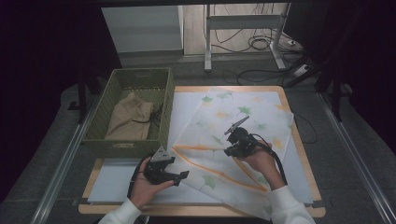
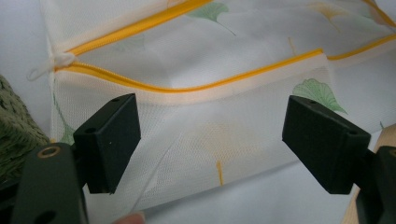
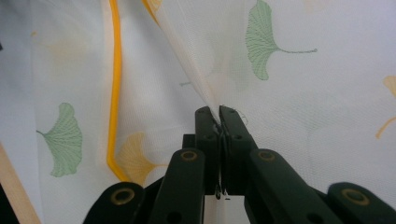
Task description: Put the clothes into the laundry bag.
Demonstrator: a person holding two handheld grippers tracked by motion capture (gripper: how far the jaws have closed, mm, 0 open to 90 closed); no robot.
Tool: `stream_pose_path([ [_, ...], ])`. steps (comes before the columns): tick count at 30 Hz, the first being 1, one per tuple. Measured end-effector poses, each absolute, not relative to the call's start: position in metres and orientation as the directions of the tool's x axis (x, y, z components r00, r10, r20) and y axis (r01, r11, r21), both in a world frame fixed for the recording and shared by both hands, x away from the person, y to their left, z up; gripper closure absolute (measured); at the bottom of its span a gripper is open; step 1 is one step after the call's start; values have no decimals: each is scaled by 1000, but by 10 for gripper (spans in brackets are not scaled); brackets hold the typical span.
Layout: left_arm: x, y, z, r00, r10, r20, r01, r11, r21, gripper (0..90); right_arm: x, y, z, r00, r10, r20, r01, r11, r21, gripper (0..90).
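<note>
Mesh laundry bag (image 1: 233,135) lies mid-frame on the worktop (image 1: 299,140) | right gripper (image 3: 218,112) jaws pinch its top layer | left gripper (image 2: 210,140) jaws spread at the yellow zipper (image 2: 196,86) | lift gently, keeping the mouth open.

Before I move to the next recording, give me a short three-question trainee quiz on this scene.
1. True or false: the right tool is shut on a pinch of the mesh laundry bag.
2. Which describes the left tool? A) open, its jaws standing apart over the bag near the yellow zipper; B) clamped on the zipper; C) inside the basket.
3. What lies in the green woven basket at the table's left?

Key: 1 true. 2 A. 3 a tan drawstring pouch.
</note>
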State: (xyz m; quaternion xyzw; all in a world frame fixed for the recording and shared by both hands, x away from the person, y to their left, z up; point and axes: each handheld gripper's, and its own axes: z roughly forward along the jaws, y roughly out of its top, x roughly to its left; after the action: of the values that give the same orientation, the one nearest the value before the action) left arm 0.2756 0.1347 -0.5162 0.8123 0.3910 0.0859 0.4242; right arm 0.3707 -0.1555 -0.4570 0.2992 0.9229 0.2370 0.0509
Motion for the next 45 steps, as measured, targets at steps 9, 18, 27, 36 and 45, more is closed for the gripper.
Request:
stream_pose_path([
  [9,276,136,-516,674,717,-178,559,-338,757,193,370,-158,-451,-821,568,62,527,709,469,863],
  [18,275,138,-515,667,727,-164,554,-337,761,195,371,-157,-446,-830,553,71,517,715,471,862],
  [27,275,138,-516,673,723,-156,550,-348,759,195,373,-156,-441,-832,549,78,515,713,476,863],
  [36,275,139,-515,673,725,-148,546,-352,760,195,375,-156,-432,-834,546,80,510,706,491,863],
  [45,274,139,-514,674,725,-144,536,-346,770,198,377,-157,-420,-838,541,76,496,696,519,863],
])
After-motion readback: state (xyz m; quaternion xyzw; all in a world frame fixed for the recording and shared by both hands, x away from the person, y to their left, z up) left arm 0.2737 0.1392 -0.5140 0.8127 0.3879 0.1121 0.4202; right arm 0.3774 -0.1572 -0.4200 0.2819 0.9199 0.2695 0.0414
